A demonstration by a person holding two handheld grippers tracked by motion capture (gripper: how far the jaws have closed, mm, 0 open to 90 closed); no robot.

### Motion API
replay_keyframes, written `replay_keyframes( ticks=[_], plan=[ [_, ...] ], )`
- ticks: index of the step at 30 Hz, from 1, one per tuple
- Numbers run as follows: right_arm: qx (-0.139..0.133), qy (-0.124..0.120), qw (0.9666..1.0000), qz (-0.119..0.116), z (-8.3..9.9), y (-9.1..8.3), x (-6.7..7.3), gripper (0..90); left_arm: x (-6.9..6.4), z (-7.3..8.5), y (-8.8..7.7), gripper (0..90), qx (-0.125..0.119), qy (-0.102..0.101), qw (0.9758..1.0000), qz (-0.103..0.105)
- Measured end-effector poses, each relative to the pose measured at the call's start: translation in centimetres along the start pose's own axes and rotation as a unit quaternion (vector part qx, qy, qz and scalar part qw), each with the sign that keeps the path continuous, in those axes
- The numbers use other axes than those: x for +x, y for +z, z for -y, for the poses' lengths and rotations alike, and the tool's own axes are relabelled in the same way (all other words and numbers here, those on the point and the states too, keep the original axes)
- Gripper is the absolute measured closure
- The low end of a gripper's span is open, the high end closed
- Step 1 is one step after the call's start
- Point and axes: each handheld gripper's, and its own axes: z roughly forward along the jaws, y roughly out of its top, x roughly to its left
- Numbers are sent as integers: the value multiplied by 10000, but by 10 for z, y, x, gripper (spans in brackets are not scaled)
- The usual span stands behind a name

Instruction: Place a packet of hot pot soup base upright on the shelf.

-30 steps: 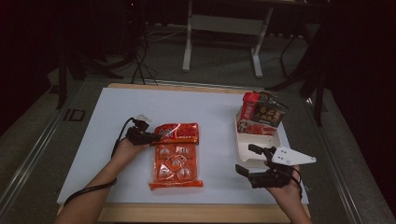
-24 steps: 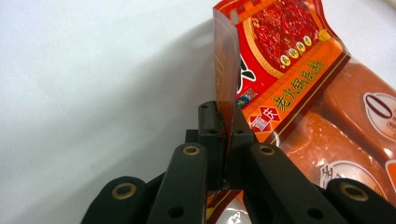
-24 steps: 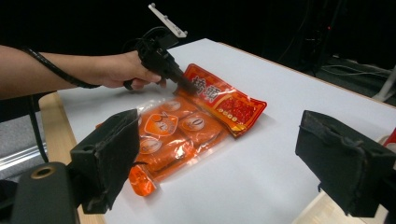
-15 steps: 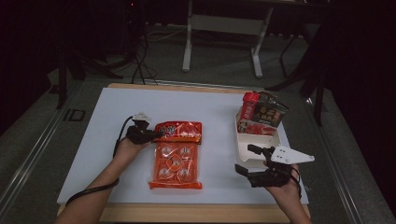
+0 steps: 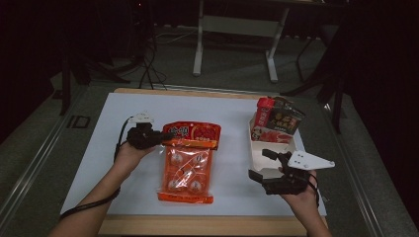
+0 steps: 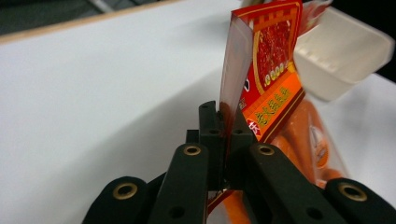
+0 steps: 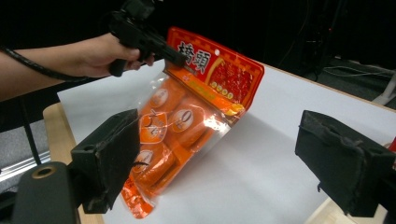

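Two grippers: your left gripper [image 5: 160,138] pinches the orange snack bag [image 5: 187,163] by its top-left corner, mid-table; your right gripper [image 5: 267,165] spread, holding nothing
Right edge: white tray [image 5: 269,153] with snack packs [image 5: 276,121], apart from bag

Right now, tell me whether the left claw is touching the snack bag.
Touching: the left gripper view shows the left claw pinched on the snack bag top edge.

Dim room, grey floor [image 5: 237,69], white metal stand legs [image 5: 200,47], dark cables [image 5: 148,59], white-topped wooden table [image 5: 123,106]
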Motion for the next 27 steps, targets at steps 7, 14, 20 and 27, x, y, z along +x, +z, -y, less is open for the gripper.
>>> replay_keyframes(
  ticks=[7, 14, 20, 27],
  plan=[
    [5, -3, 10000, 56, -4, 12, -3, 139, -13, -9, -9, 891, -143, 162, 9996, 202],
    [45, -68, 9999, 84, -10, 30, -6, 136, -27, -13, -20, 891, -263, 317, 9985, 347],
    [141, 52, 9999, -26, -17, 48, -13, 115, -36, -16, -27, 891, -339, 441, 9974, 465],
    [226, 152, 9996, -121, -22, 70, -14, 104, -46, -16, -35, 891, -500, 579, 9942, 756]
  ],
)
